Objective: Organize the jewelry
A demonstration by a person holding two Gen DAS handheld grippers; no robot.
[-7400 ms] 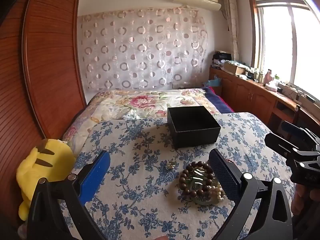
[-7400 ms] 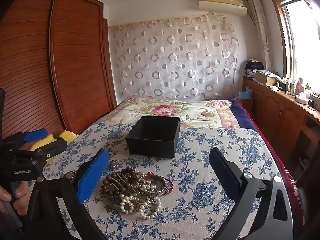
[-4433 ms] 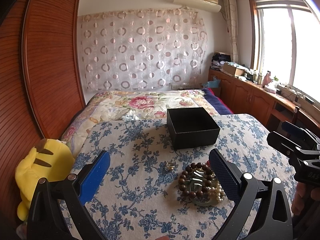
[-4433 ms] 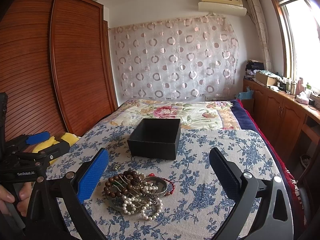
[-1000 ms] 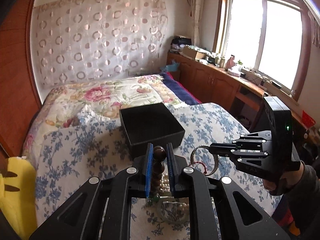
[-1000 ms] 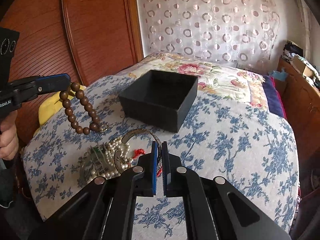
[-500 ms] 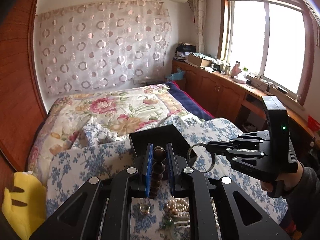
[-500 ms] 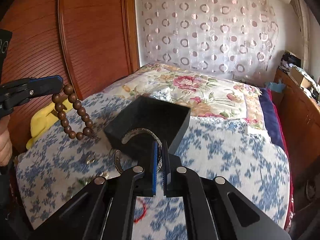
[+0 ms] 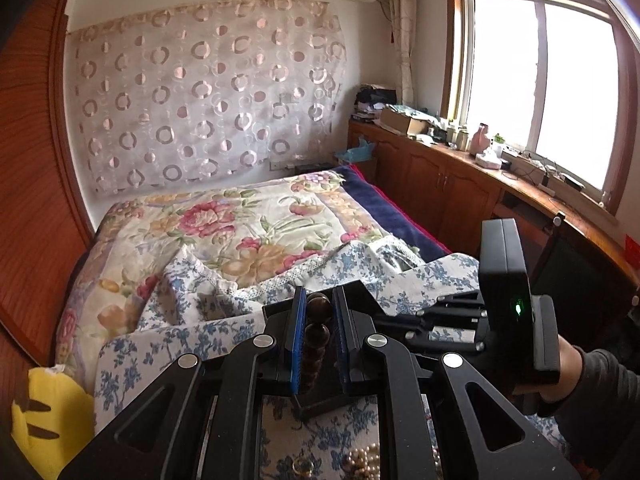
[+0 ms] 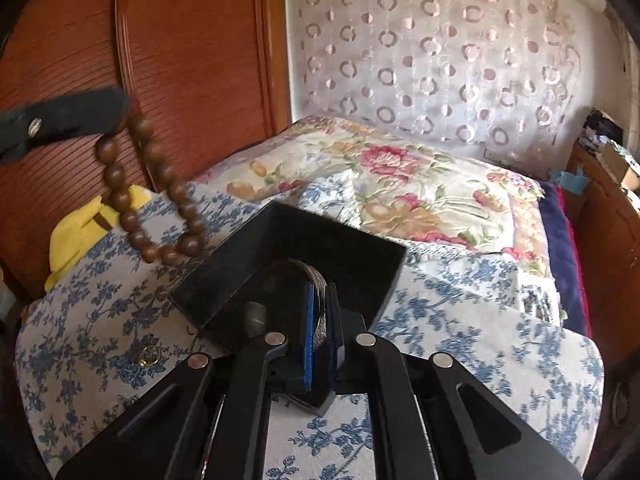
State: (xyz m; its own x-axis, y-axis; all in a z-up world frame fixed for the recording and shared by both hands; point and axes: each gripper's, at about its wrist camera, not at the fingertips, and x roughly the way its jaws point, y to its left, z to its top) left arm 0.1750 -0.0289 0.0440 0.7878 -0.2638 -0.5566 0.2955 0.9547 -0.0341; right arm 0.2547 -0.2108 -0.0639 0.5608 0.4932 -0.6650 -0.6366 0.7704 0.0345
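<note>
My left gripper (image 9: 319, 312) is shut on a brown wooden bead bracelet (image 9: 316, 336); in the right wrist view the bracelet (image 10: 150, 196) hangs from it in the air, left of the black box (image 10: 360, 256). My right gripper (image 10: 318, 296) is shut on a silver bangle (image 10: 310, 274) and holds it over the open box. The box is mostly hidden behind my left fingers (image 9: 298, 344) in the left wrist view. The right gripper's body (image 9: 504, 300) reaches in from the right there.
The box stands on a blue-flowered cloth (image 10: 460, 360) over the bed. A pearl strand (image 9: 362, 462) and a small gold ring (image 10: 149, 356) lie on the cloth. A yellow plush toy (image 9: 44, 412) sits at the left edge. A wooden wardrobe (image 10: 180, 60) stands left.
Both grippers have moved forward toward the box. The silver bangle is now over the box opening, and the bead bracelet hangs closer to the box's left side.
</note>
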